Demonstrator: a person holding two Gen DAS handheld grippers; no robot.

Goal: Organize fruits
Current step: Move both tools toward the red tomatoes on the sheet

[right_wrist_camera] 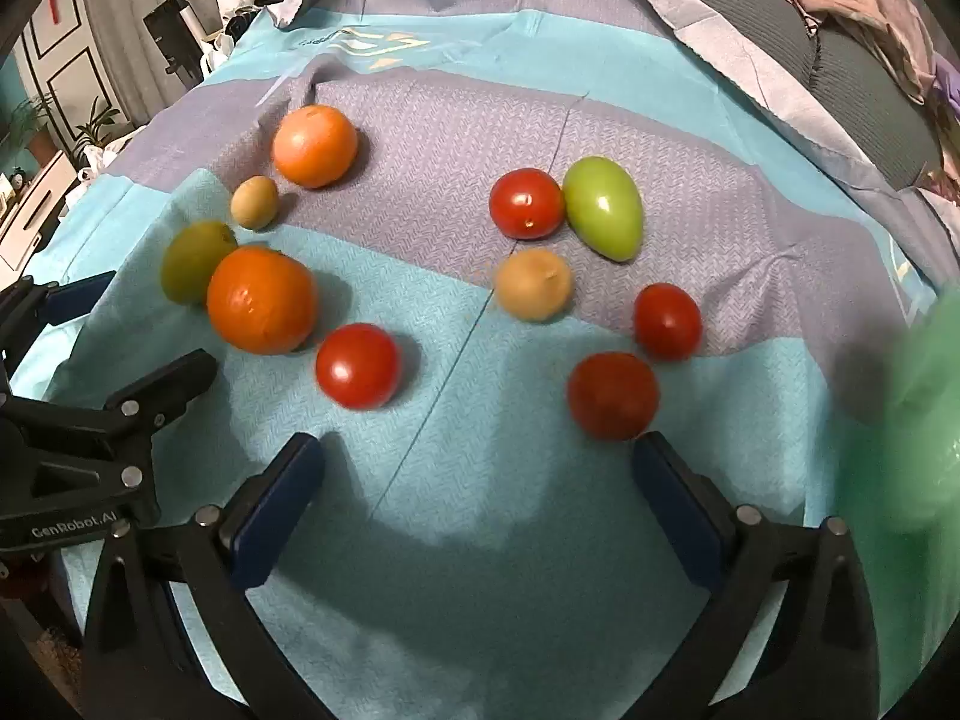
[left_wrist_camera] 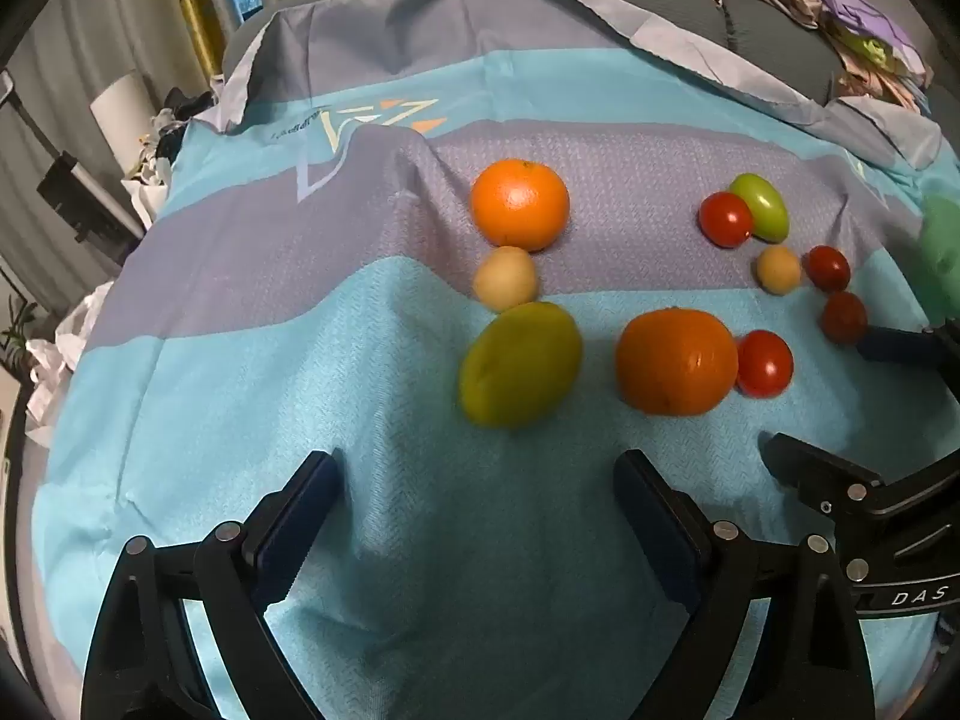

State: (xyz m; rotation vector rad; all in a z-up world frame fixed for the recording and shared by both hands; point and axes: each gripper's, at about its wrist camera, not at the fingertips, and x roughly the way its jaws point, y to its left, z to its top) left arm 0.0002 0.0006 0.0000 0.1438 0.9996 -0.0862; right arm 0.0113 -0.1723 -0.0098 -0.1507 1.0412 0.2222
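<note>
Nearest the right wrist lens: right gripper [right_wrist_camera: 477, 462], jaws spread wide, nothing between them, tilted down over the striped cloth [right_wrist_camera: 480, 600]. Just off its right finger [right_wrist_camera: 666, 474], touching or nearly so, a red tomato [right_wrist_camera: 613, 395]; a second red tomato [right_wrist_camera: 358, 365] ahead and left of the other finger. No clear long axis on either, both round, so no wrist roll needed. Judged the likeliest first pick for this hand: the near tomato, a slight shift right away.

Farther out: pale round fruit [right_wrist_camera: 533, 293], third tomato [right_wrist_camera: 667, 320], then a fourth [right_wrist_camera: 527, 203] pressed against an egg-shaped green fruit [right_wrist_camera: 605, 207], long axis slanting down-right.

Left gripper [left_wrist_camera: 477, 486] likewise wide and empty, yellow-green fruit [left_wrist_camera: 521, 363] straight ahead, orange [left_wrist_camera: 677, 361] just right of it. Open cloth all round; blurred green object [right_wrist_camera: 912, 420] crowding the right edge.
</note>
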